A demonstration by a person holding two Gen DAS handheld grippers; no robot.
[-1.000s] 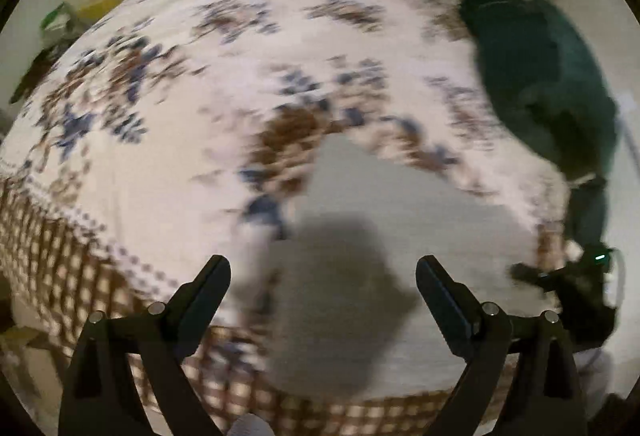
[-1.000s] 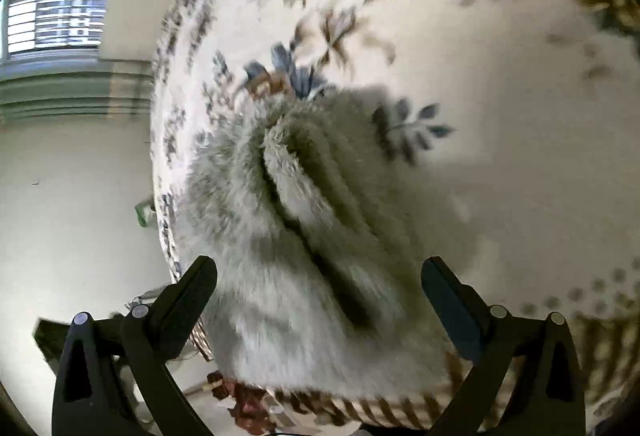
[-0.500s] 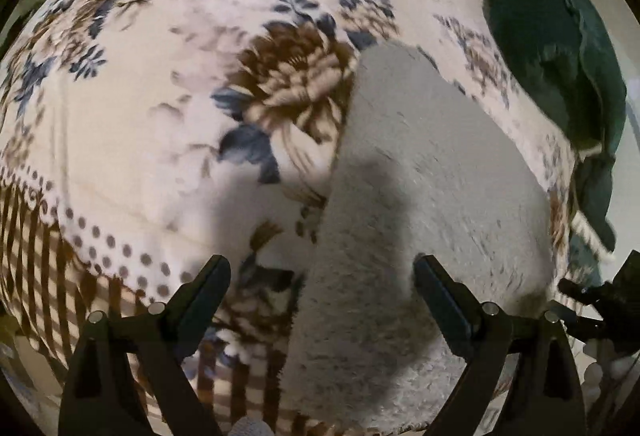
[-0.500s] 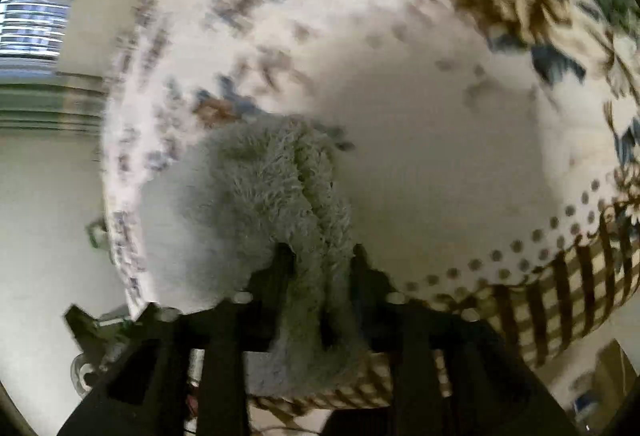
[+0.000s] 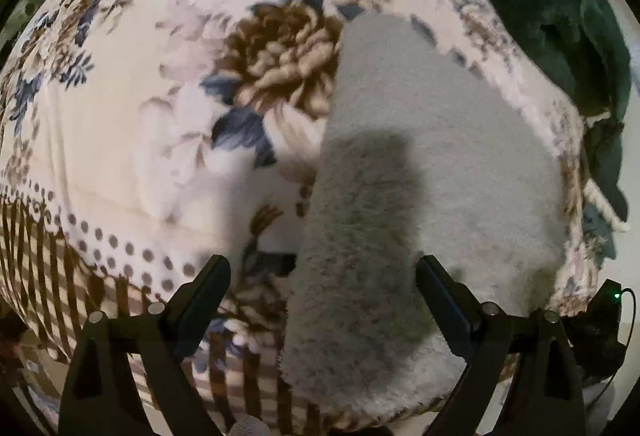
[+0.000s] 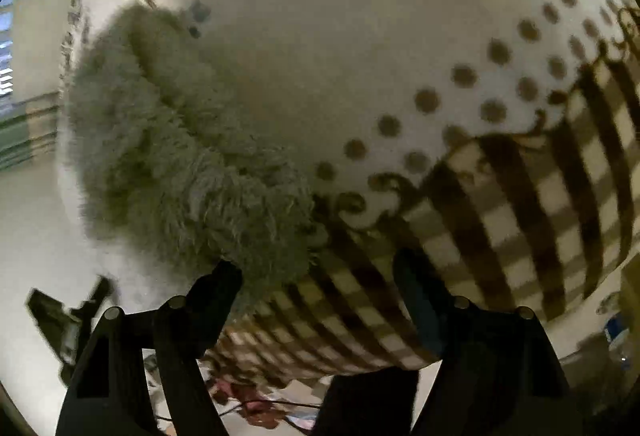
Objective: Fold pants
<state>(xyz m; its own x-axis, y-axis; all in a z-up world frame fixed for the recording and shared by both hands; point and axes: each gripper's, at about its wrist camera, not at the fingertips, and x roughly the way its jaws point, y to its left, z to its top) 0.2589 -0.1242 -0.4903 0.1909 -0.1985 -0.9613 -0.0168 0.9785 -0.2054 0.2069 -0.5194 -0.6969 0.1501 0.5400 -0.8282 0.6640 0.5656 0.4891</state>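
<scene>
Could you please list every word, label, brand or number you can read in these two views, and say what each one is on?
None: no readable text in either view.
The fluffy grey pants show no tag or label.
The floral blanket carries only flowers, dots and checks.
A bottle-like object at the right wrist view's edge is too blurred to read.

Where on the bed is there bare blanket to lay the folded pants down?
Free: the floral blanket left of the grey fleece pants, from the brown flower down to the dotted border. Crowded: the far right corner, where dark green clothing is heaped, and the near edge beneath the pants.
</scene>
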